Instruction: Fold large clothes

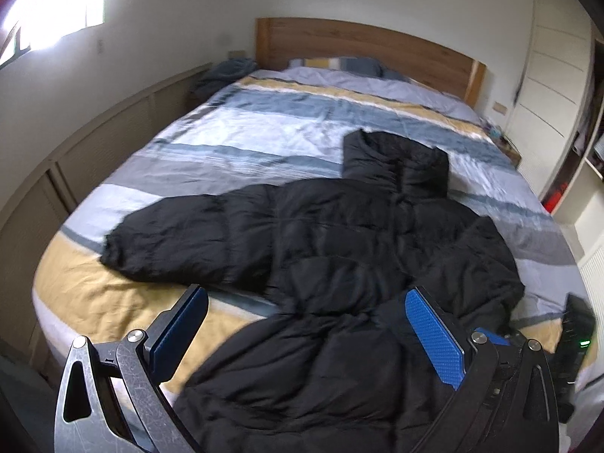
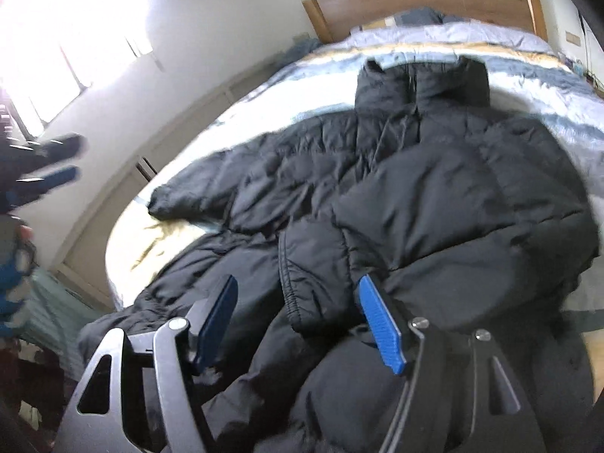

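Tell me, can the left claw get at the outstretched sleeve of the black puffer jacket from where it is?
Probably yes. The left claw stands open over the black puffer jacket, and the outstretched sleeve lies flat on the striped bedspread ahead and to its left, with nothing lying over it.

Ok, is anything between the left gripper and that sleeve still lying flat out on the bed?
Nothing visible. The left gripper hangs open above the black jacket, and the outstretched sleeve lies on the striped bedspread with only bare cover around it.
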Demonstrator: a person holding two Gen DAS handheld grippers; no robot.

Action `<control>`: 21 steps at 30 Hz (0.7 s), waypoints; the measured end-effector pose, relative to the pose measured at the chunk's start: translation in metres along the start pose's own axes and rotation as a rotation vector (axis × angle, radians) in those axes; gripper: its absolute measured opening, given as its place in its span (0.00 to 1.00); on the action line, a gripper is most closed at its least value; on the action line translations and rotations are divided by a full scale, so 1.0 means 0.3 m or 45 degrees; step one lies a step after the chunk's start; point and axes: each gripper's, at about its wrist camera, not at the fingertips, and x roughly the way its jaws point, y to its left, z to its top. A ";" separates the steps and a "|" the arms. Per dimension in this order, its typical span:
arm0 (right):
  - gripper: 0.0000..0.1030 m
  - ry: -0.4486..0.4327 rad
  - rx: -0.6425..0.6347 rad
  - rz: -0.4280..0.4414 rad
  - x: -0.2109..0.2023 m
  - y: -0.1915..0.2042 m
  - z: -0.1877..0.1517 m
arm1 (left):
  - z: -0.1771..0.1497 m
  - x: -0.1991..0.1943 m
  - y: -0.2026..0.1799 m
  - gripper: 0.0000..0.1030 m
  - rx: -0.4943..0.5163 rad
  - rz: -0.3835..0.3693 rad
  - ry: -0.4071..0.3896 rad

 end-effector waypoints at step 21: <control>0.64 0.022 0.137 -0.402 0.111 -0.607 0.135 | -0.139 0.697 -0.559 1.00 0.197 0.011 0.337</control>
